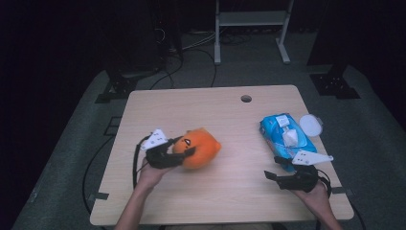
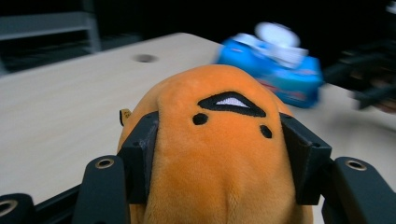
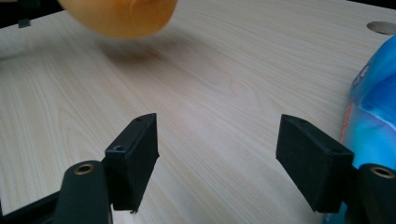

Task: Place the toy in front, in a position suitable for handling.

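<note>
Toward the left edge of the worktop [image 1: 230,167], nearer the front than the back, the orange plush toy [image 1: 198,147] sits clamped in the left tongs [image 1: 184,148], whose two black pads press into its flanks. The plush bulges around the pads in the left gripper view, so the toy [image 2: 219,158] is judged soft, light and compressible: it should not break or slip readily, since the pile gives friction, but it may sag or twist if held by an extremity. A hold across the body's widest part, as here, looks the most secure.

Near the right front corner, the right tongs [image 1: 276,168] rest in the person's hand with jaws spread wide and nothing between them; the right gripper view shows bare wood grain between the pads [image 3: 135,158]. Just beyond them, along the right edge, lies a blue pack of wet wipes [image 1: 286,135], with a round white lid [image 1: 311,124] beside its far end.

Views compared: the high view gives the layout, namely toy at left, wipes at right, a cable hole [image 1: 246,98] near the back edge, and dark floor with a metal stand [image 1: 251,28] behind. The left gripper view alone reveals the toy's embroidered face, black dots and a triangular patch [image 2: 231,101], and the dent the pads make. The right gripper view shows the toy's underside [image 3: 119,16] at its top edge with a shadow on the wood beneath; whether the toy is raised clear cannot be settled.
</note>
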Tool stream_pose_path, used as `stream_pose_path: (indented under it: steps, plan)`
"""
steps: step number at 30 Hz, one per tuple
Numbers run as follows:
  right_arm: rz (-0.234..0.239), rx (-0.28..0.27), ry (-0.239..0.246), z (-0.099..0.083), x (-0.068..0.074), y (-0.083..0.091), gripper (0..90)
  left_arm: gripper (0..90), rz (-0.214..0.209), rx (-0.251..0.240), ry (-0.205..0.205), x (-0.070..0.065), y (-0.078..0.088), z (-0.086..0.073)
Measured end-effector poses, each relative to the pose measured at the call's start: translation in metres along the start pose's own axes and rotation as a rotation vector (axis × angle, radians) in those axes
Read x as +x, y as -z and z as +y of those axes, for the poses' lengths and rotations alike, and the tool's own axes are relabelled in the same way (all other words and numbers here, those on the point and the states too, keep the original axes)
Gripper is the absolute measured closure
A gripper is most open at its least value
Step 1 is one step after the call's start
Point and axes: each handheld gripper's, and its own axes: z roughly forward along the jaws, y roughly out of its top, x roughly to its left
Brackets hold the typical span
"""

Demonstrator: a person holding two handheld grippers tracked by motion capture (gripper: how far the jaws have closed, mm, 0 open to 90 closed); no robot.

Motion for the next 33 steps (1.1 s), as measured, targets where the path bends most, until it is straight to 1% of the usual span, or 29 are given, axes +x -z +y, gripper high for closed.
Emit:
stream_pose_path:
  steps: [1,3,5,6,8,9,10,12,13,14,15,16,17,19,21,22,24,25,28,30,33]
  plan:
    - [-0.003,-0.001,0.002,0.000,-0.001,0.001,28.4,39.1,-0.015,0.015,-0.019,-0.007,-0.007,0.001]
    - [-0.015,-0.008,0.006,0.001,-0.002,0.005,28.4,39.0,-0.047,0.025,-0.045,-0.019,-0.018,0.001]
    - [-0.030,-0.023,0.008,0.001,-0.003,0.009,28.4,38.9,-0.082,0.015,-0.043,-0.027,-0.026,0.000]
    - [-0.038,-0.028,0.009,0.001,-0.005,0.011,28.5,38.8,-0.095,0.010,-0.049,-0.031,-0.030,-0.002]
    - [-0.057,-0.035,0.007,0.002,-0.008,0.015,28.8,38.5,-0.108,0.011,-0.079,-0.039,-0.037,-0.006]
    - [-0.074,-0.036,0.016,0.003,-0.010,0.017,28.8,38.1,-0.110,0.012,-0.096,-0.043,-0.040,-0.009]
    - [-0.094,-0.042,0.026,0.004,-0.013,0.019,28.9,37.8,-0.122,0.019,-0.105,-0.046,-0.043,-0.012]
    - [-0.129,-0.062,0.023,0.009,-0.019,0.024,29.0,37.2,-0.157,0.050,-0.108,-0.049,-0.049,-0.017]
    - [-0.144,-0.073,0.020,0.011,-0.023,0.026,29.3,37.0,-0.163,0.063,-0.109,-0.050,-0.052,-0.019]
    - [-0.163,-0.078,0.017,0.014,-0.027,0.027,29.3,36.3,-0.169,0.060,-0.115,-0.051,-0.053,-0.022]
    - [-0.185,-0.082,0.021,0.017,-0.031,0.028,29.4,35.9,-0.173,0.059,-0.118,-0.051,-0.052,-0.022]
    - [-0.206,-0.080,0.021,0.019,-0.035,0.028,29.7,35.1,-0.174,0.067,-0.128,-0.052,-0.052,-0.022]
    - [-0.227,-0.076,0.032,0.022,-0.040,0.027,30.0,34.0,-0.174,0.078,-0.136,-0.052,-0.051,-0.022]
    - [-0.261,-0.060,0.037,0.027,-0.048,0.024,31.4,31.5,-0.176,0.101,-0.151,-0.053,-0.050,-0.024]
    - [-0.305,-0.051,0.043,0.030,-0.057,0.020,33.4,30.5,-0.176,0.107,-0.162,-0.053,-0.049,-0.025]
    - [-0.321,-0.038,0.045,0.031,-0.062,0.017,34.2,30.0,-0.176,0.109,-0.166,-0.053,-0.049,-0.026]
    - [-0.327,-0.020,0.030,0.033,-0.071,0.010,36.4,29.3,-0.174,0.115,-0.172,-0.054,-0.049,-0.026]
    - [-0.336,-0.010,0.034,0.033,-0.075,0.007,38.4,28.7,-0.170,0.118,-0.181,-0.054,-0.049,-0.026]
    - [-0.345,0.029,0.019,0.034,-0.086,-0.002,47.1,27.7,-0.166,0.124,-0.191,-0.055,-0.049,-0.027]
    - [-0.370,0.044,0.001,0.034,-0.091,-0.005,50.8,26.9,-0.163,0.124,-0.190,-0.055,-0.049,-0.028]
    - [-0.403,0.082,-0.024,0.031,-0.096,-0.007,61.3,25.7,-0.159,0.127,-0.199,-0.055,-0.049,-0.029]
